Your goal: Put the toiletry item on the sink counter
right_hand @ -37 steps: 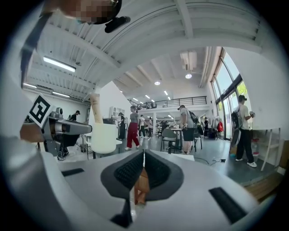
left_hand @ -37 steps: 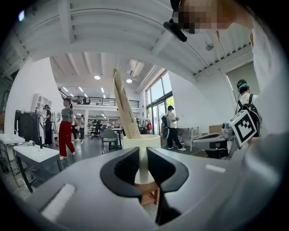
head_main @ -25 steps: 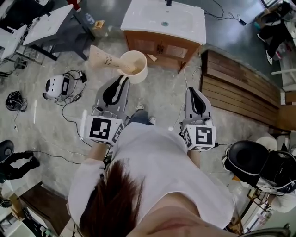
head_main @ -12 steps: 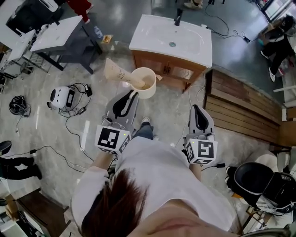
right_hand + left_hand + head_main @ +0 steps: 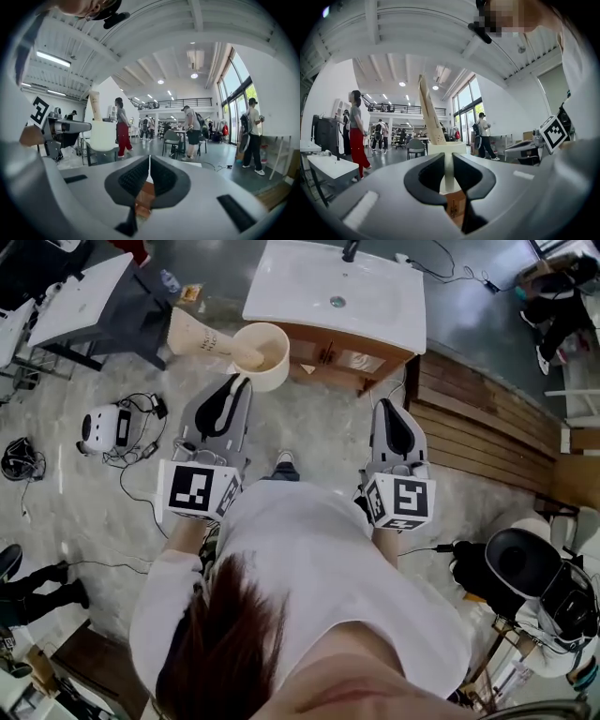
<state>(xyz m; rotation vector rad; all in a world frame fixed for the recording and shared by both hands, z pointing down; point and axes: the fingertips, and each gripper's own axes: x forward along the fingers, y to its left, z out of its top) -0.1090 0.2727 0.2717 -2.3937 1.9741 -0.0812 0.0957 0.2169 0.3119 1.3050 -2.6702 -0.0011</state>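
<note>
A cream cup (image 5: 263,354) with a beige toothpaste tube (image 5: 198,337) leaning out of it hangs in front of the white sink counter (image 5: 380,320), near its front left corner. My left gripper (image 5: 245,380) is shut on the cup's near wall. In the left gripper view the cup wall (image 5: 448,172) is pinched between the jaws of the left gripper (image 5: 448,161), and the tube (image 5: 428,112) rises above. My right gripper (image 5: 387,407) is level beside it, shut and holding nothing. The right gripper view shows its closed jaws (image 5: 149,165), with the cup (image 5: 103,135) at left.
A wooden vanity cabinet (image 5: 334,354) carries the counter. A slatted wooden platform (image 5: 487,423) lies to the right, a grey table (image 5: 80,298) to the far left. A white device with cables (image 5: 103,427) sits on the floor, and a black chair (image 5: 520,563) stands at right. People stand in the hall beyond.
Both grippers have travelled forward toward the vanity together with the person. The cup now sits closer to the counter's front left corner. Neither gripper's jaws have changed.
</note>
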